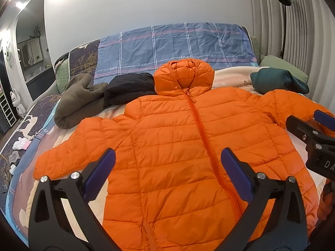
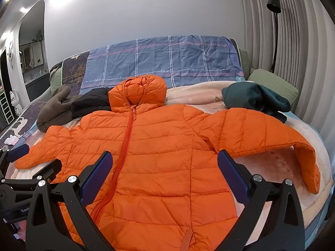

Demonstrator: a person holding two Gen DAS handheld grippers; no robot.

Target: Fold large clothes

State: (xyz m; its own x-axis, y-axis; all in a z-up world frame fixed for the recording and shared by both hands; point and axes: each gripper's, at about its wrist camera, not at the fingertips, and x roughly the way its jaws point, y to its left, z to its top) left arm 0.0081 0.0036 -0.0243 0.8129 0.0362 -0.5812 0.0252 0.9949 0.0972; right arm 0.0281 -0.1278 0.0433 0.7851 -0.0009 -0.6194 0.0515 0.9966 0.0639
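An orange quilted hooded jacket [image 1: 178,138] lies flat and zipped on the bed, hood at the far end, both sleeves spread out; it also shows in the right wrist view [image 2: 159,146]. My left gripper [image 1: 167,163] is open and empty above the jacket's lower left front. My right gripper [image 2: 163,165] is open and empty above the lower right front, near the right armpit. The right sleeve [image 2: 272,133] bends down at its cuff. Each gripper shows at the edge of the other's view, the right one [image 1: 314,133] and the left one [image 2: 27,163].
A brown fleece garment [image 1: 77,98], a black garment [image 1: 129,87] and a dark green garment [image 1: 276,79] lie beyond the jacket. A blue plaid cover [image 1: 173,44] drapes the headboard. A green pillow [image 2: 274,83] and a floor lamp [image 2: 274,31] are at the right.
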